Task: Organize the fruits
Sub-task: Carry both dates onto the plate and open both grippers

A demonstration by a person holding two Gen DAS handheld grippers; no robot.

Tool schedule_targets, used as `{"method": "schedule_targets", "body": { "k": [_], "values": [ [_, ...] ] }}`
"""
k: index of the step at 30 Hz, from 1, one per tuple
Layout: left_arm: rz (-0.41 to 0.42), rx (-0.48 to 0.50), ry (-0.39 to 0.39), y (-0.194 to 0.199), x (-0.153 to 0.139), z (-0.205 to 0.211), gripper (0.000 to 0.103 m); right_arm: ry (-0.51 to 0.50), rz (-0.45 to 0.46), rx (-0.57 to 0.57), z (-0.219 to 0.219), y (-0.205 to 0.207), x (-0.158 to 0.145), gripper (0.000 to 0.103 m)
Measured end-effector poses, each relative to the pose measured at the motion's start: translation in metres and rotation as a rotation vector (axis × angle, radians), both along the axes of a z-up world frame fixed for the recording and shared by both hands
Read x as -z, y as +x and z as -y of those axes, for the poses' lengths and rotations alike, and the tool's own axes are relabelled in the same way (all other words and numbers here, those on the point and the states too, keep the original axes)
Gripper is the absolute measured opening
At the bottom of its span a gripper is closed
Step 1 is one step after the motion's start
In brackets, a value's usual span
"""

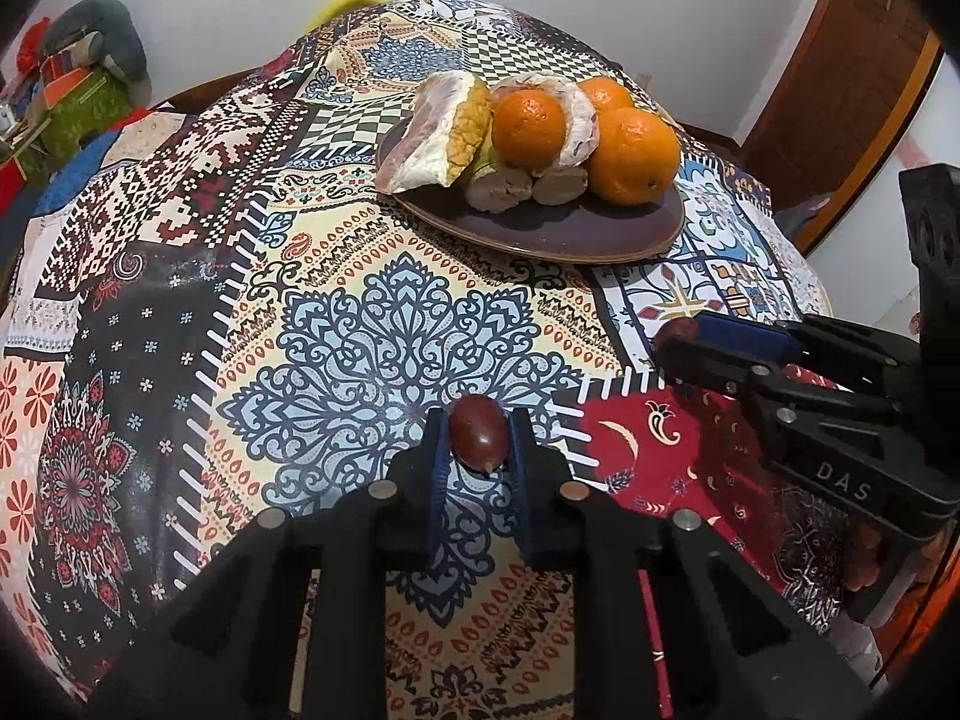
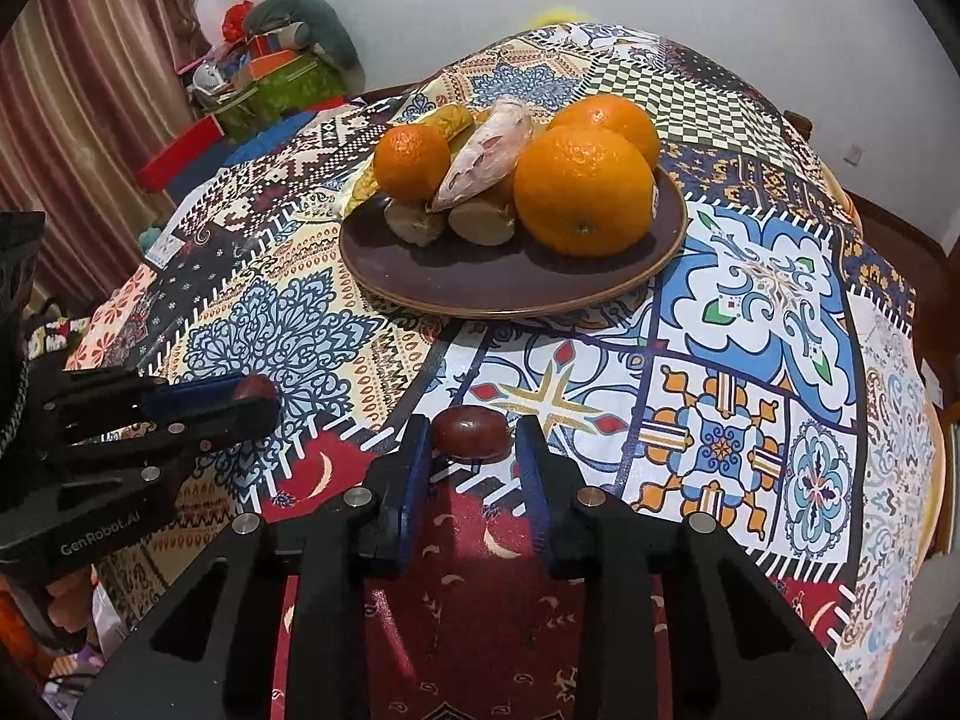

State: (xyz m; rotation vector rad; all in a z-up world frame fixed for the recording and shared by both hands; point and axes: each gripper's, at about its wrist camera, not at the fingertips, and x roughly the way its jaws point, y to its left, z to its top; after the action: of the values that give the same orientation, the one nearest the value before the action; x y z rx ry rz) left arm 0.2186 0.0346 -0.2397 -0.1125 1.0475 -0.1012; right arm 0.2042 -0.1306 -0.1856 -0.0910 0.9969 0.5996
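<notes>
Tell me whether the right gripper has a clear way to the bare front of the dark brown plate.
Probably yes. The right gripper, shut on a small dark red fruit, faces the dark brown plate across bare patterned tablecloth. The big orange and the other food sit further back.

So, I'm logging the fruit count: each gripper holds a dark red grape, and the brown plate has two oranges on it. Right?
Not quite: the brown plate holds three oranges, as the right wrist view shows. Each gripper does hold a dark red grape.
</notes>
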Motion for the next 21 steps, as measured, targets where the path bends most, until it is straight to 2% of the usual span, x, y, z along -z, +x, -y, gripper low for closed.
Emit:
{"method": "schedule_targets", "body": {
  "k": [11, 21],
  "values": [
    [0.076, 0.01, 0.009, 0.0, -0.03, 0.004, 0.019, 0.039, 0.054, 0.023, 0.015, 0.0, -0.026, 0.026],
    [0.139, 0.046, 0.011, 0.026, -0.052, 0.016, 0.019, 0.078, 0.129, 0.033, 0.017, 0.011, -0.056, 0.026]
  ]
}}
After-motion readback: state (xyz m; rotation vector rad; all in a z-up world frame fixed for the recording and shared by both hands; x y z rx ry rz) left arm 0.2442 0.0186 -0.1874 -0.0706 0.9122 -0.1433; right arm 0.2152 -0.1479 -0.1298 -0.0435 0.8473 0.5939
